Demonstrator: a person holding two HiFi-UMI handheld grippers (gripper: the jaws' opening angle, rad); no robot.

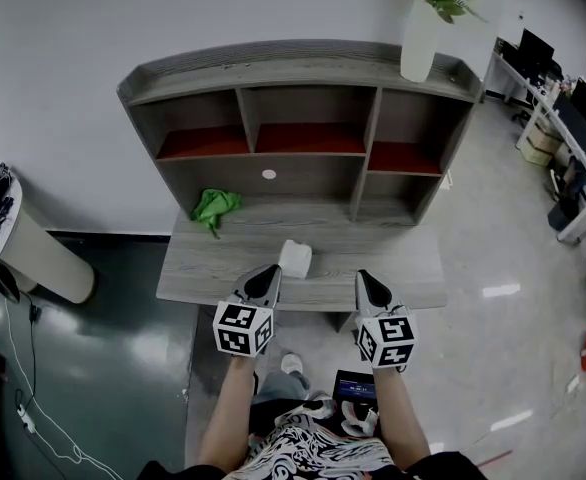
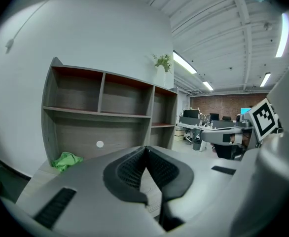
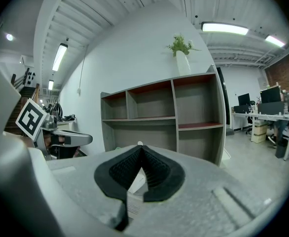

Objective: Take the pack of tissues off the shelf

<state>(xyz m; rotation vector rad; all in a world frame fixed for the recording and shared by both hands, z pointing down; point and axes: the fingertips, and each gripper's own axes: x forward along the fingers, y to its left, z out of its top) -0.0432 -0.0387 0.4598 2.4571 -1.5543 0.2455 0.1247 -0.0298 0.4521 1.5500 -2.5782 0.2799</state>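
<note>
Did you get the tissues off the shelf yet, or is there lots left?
Not yet, it seems. The white pack of tissues lies on the bottom board of the grey wooden shelf unit, in front of the cubbies. Nothing is in hand: the left tool and right tool are shut and empty, with the pack between them. Left to do: open a tool, grip the pack and lift it away.

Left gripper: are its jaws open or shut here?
Shut. In the left gripper view, the left gripper shows its two black pads meeting at the tips, with nothing between them.
</note>
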